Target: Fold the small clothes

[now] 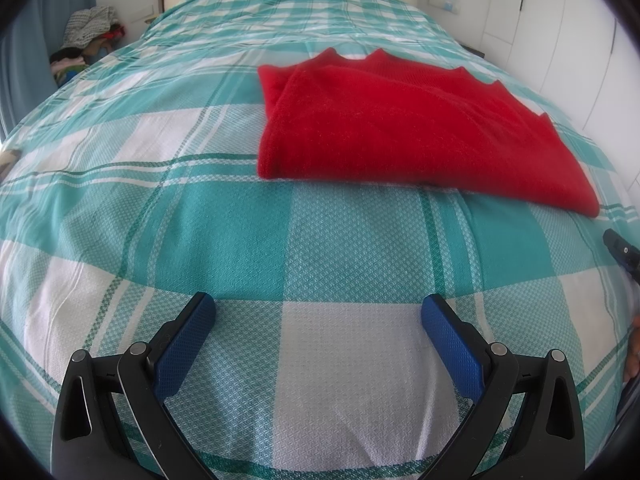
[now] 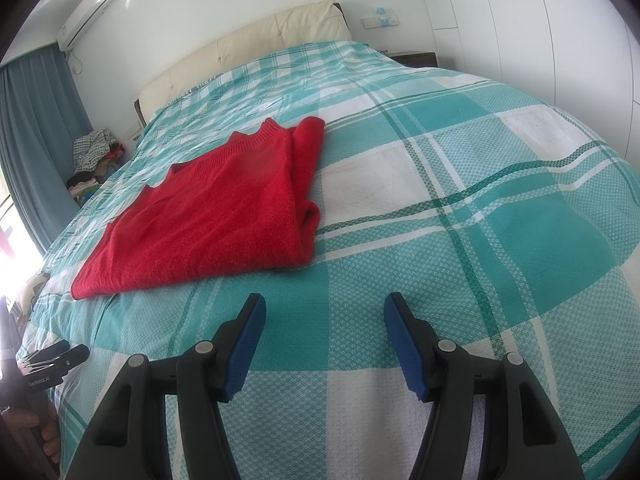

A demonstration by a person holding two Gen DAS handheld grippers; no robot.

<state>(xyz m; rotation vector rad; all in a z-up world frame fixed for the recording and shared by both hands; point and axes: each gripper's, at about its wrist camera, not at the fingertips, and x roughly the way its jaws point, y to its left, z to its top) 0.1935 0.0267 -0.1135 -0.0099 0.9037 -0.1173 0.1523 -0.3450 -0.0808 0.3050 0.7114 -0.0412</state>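
A folded red sweater (image 1: 404,128) is seen lying flat on the teal-and-white checked bedspread (image 1: 224,216), right of centre in the left wrist view and left of centre in the right wrist view. Below it in each frame, the left gripper (image 1: 318,312) and right gripper (image 2: 324,312) are held wide apart over bare cloth, nothing between the jaws. A heap of clothes (image 2: 94,156) is seen at the far left edge.
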